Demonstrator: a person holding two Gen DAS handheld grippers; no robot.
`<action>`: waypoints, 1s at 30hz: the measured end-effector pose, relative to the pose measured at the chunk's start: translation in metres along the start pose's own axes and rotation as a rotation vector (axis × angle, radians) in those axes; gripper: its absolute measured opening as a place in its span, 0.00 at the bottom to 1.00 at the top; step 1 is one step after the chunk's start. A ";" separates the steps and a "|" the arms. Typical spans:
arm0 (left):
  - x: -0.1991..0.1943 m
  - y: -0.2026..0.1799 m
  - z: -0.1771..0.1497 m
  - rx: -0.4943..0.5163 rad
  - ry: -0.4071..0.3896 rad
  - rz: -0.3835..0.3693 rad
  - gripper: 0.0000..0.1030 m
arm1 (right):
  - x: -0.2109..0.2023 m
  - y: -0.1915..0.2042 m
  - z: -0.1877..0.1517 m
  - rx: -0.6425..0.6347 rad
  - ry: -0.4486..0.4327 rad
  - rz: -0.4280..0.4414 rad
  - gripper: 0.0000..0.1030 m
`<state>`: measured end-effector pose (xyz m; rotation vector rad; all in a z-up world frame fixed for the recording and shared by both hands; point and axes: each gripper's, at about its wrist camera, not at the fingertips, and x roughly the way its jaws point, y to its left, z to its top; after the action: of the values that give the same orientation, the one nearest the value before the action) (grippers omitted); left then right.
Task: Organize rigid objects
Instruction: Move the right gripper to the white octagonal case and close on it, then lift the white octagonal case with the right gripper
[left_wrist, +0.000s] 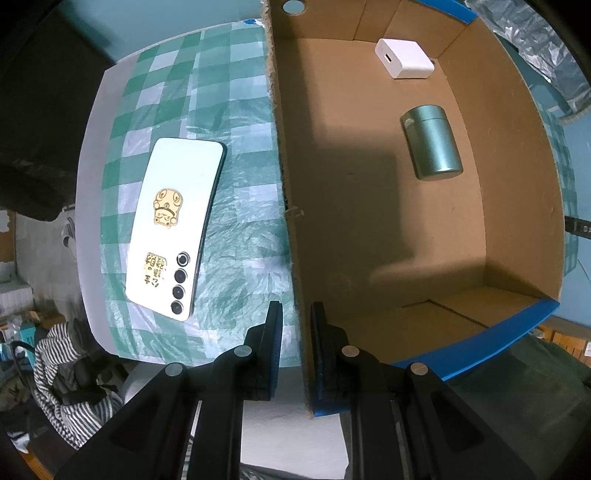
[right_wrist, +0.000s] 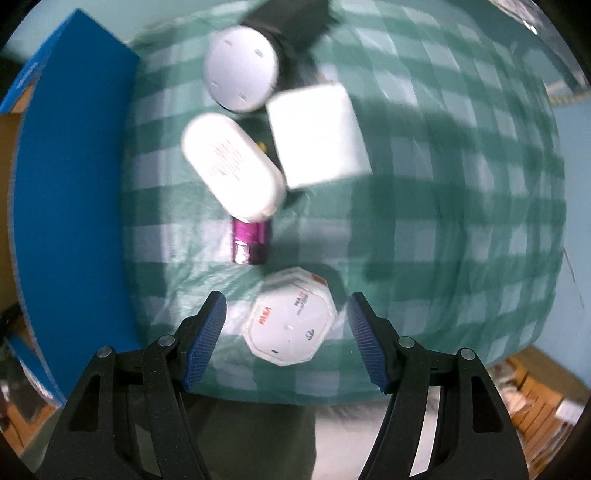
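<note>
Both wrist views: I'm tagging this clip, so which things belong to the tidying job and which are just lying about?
Job:
cardboard box
white charger
green tin
phone
octagonal white box
oval white case
square white block
magenta tube

Lying about:
checked cloth
striped fabric

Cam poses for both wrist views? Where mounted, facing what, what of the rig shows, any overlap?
Left wrist: on the left gripper, looking straight down over the box wall; shows phone, tin, charger; its fingers straddle the wall, pressed on it.
Right wrist: on the right gripper, looking down, blurred; jaws open around an octagonal box; white items behind.
Shared: checked cloth, blue-sided box.
</note>
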<state>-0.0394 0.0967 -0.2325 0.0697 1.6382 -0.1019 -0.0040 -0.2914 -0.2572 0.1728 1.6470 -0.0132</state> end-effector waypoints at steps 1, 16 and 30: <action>0.000 0.000 0.000 0.003 0.001 0.001 0.15 | 0.003 -0.004 -0.002 0.024 -0.002 0.005 0.67; 0.000 0.000 0.003 0.048 0.013 -0.002 0.15 | 0.032 -0.027 -0.007 0.156 0.003 0.007 0.65; -0.002 -0.004 0.006 0.064 0.012 -0.011 0.15 | 0.034 -0.003 -0.015 0.049 -0.022 -0.030 0.56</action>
<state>-0.0333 0.0918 -0.2308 0.1106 1.6477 -0.1627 -0.0215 -0.2887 -0.2897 0.1846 1.6278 -0.0775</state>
